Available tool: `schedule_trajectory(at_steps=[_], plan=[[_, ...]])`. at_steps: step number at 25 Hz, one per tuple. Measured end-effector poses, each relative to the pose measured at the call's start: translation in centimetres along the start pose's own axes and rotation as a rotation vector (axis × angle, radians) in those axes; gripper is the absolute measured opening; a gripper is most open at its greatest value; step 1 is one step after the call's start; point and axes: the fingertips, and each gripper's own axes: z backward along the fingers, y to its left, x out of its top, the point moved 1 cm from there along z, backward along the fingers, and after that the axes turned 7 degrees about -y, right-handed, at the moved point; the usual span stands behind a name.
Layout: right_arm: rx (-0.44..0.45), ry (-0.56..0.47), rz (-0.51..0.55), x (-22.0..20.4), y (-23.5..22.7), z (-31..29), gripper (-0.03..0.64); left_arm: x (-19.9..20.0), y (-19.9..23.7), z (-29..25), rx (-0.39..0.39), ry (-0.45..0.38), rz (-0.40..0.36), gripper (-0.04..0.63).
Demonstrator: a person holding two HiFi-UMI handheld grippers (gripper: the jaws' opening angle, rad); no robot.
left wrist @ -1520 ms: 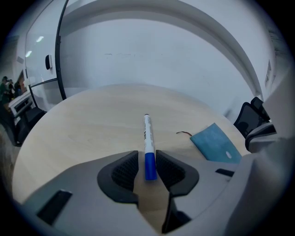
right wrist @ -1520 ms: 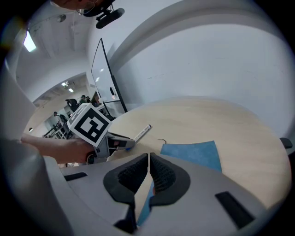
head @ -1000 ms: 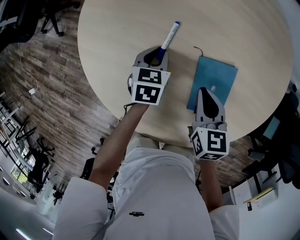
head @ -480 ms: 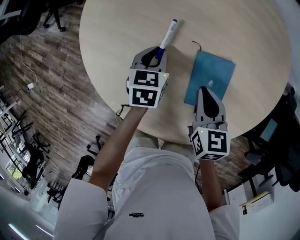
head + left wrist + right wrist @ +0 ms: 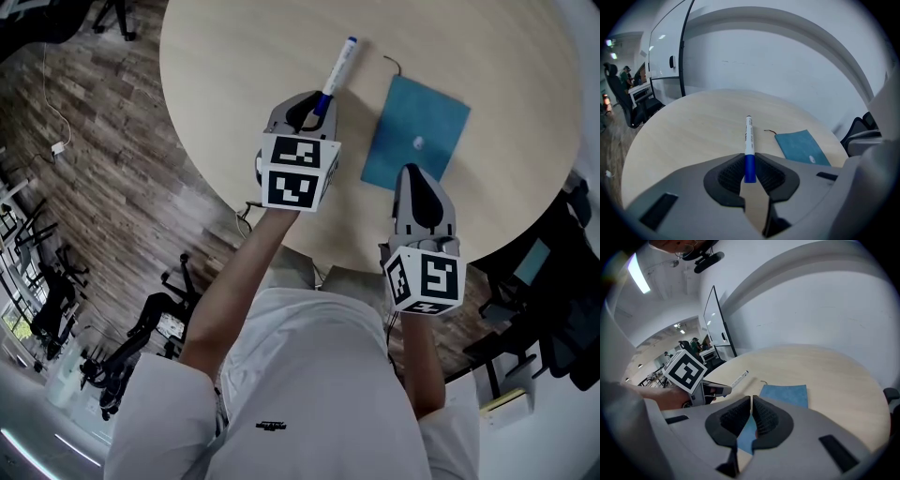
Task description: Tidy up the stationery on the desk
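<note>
We count one marker, one teal notebook and two grippers over a single round table. The left gripper is clamped on the marker's blue end. The marker's white barrel runs straight ahead along the gripper's line, with its tip pointing away from the person across the tabletop. The notebook lies flat just to the right of the marker, apart from it. The right gripper has its jaws pressed together, holding nothing, above the notebook's near edge.
</note>
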Motion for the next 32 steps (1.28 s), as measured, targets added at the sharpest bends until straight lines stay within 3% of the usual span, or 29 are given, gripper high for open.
schedule_trajectory(at_steps=[23,32], plan=[[0.049,0.010,0.015,-2.9,-3.5,4.7,0.042,-6.3,-7.4,1.3,0.041,0.042,0.148,0.077],[0.050,0.020,0.003,-3.4,-4.2,4.6,0.042,-6.5,-8.2,0.1,0.020,0.052,0.139,0.077]])
